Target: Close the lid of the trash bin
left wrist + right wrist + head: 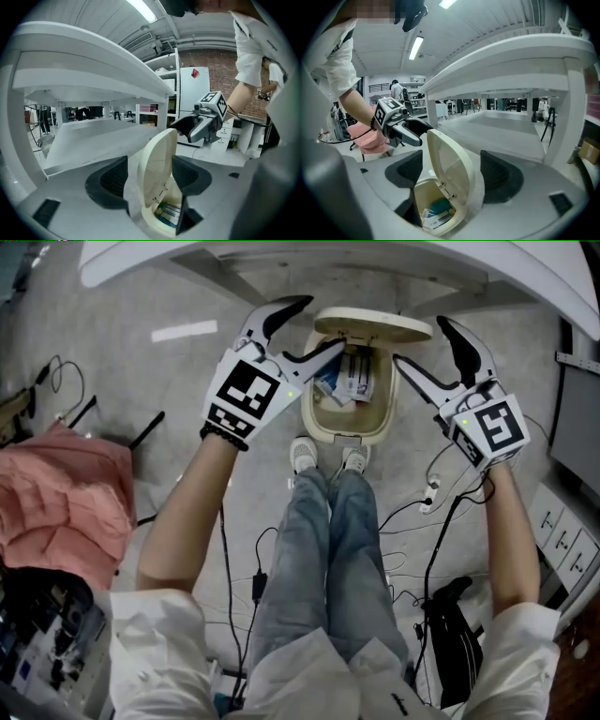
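Note:
A cream trash bin (323,418) stands on the floor just ahead of the person's shoes (302,454). Its lid (375,326) is raised upright, and blue and white packets lie inside. My left gripper (321,324) is open at the bin's left, its lower finger close to the rim. My right gripper (420,341) is open at the bin's right, level with the lid. In the left gripper view the lid (157,168) stands ahead between the jaws, untouched, with the right gripper (199,125) beyond. The right gripper view shows the lid (452,171) likewise, with the left gripper (407,130) beyond.
A white table (281,259) overhangs the bin at the far side. A pink cloth (56,502) lies at the left. Cables and a power strip (431,495) trail over the floor at the right, beside a black bag (450,634).

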A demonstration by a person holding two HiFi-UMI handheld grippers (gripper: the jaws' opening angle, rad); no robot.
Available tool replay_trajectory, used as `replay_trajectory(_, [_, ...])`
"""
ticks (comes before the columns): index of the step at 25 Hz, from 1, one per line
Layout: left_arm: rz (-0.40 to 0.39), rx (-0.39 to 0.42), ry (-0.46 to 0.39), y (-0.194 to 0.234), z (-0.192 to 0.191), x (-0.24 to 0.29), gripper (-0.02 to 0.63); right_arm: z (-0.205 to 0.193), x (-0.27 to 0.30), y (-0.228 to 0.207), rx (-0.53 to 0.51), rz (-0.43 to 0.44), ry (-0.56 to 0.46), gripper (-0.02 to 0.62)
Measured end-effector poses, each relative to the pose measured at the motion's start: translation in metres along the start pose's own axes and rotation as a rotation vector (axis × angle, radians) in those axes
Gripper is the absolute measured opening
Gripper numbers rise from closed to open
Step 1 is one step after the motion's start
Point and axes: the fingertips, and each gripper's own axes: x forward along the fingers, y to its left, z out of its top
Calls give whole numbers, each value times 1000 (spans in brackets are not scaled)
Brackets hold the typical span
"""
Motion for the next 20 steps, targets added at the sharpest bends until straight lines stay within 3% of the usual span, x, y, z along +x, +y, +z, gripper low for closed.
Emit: replay_trajectory(20, [-5, 76, 10, 3, 7, 12, 191, 4, 21, -6, -27, -48, -11, 281])
